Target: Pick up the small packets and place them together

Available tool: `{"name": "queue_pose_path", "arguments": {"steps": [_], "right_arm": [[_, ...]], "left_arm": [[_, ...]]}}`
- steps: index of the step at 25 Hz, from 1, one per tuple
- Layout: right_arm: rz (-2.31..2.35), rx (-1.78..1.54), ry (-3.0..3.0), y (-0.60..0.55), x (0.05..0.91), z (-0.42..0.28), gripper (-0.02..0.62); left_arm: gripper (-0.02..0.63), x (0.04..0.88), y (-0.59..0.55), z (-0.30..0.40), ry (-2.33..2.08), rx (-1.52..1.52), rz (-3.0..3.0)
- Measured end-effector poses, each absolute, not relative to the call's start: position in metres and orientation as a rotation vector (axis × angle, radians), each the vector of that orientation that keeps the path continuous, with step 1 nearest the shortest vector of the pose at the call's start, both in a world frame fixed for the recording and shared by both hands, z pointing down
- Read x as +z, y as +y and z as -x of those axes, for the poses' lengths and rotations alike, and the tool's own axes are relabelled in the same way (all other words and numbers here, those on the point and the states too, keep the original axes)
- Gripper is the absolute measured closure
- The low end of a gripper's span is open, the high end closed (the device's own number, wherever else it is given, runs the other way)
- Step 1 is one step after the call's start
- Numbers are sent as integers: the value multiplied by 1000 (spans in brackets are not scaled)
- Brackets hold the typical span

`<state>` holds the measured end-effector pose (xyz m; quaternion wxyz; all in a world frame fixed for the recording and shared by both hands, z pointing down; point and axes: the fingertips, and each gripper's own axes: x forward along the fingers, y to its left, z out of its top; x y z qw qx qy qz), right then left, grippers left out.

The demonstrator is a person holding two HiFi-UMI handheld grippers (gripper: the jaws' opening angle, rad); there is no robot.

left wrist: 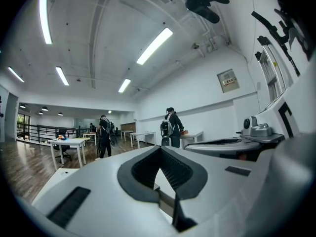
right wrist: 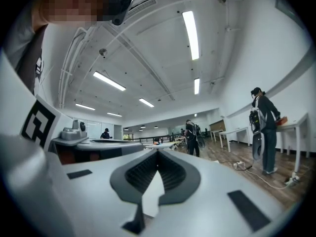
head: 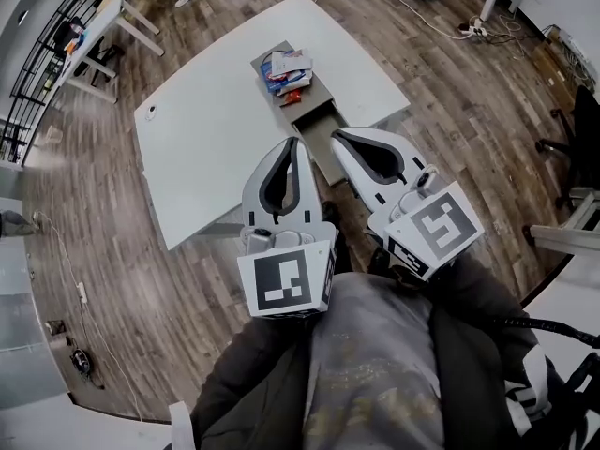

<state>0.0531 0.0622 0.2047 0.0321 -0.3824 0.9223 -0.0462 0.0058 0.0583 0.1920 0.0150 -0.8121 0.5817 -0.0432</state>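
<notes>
Several small packets (head: 286,73), blue, white and red, lie piled on a grey holder (head: 320,112) on the white table (head: 206,129). Both grippers are held up close to the person's chest, well short of the pile, and point toward the table. The left gripper (head: 295,142) is shut, its tips meeting with nothing between them; the left gripper view shows the same on the left gripper (left wrist: 160,148). The right gripper (head: 337,135) is also shut and empty, as the right gripper view shows of the right gripper (right wrist: 158,152). Neither gripper view shows the packets.
Wooden floor surrounds the table. Another desk (head: 105,15) and a black railing (head: 37,54) stand at the far left. Cables and a power strip (head: 473,28) lie at the top right, a dark chair (head: 579,143) at the right. People stand at desks (right wrist: 261,127) across the room.
</notes>
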Motion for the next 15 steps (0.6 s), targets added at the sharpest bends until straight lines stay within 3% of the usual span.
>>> {"name": "queue_pose_path", "arguments": {"steps": [15], "right_arm": [[1189, -69, 2845, 63, 206, -46, 591]], "left_arm": [[603, 197, 60, -17, 1755, -133, 2582]]}}
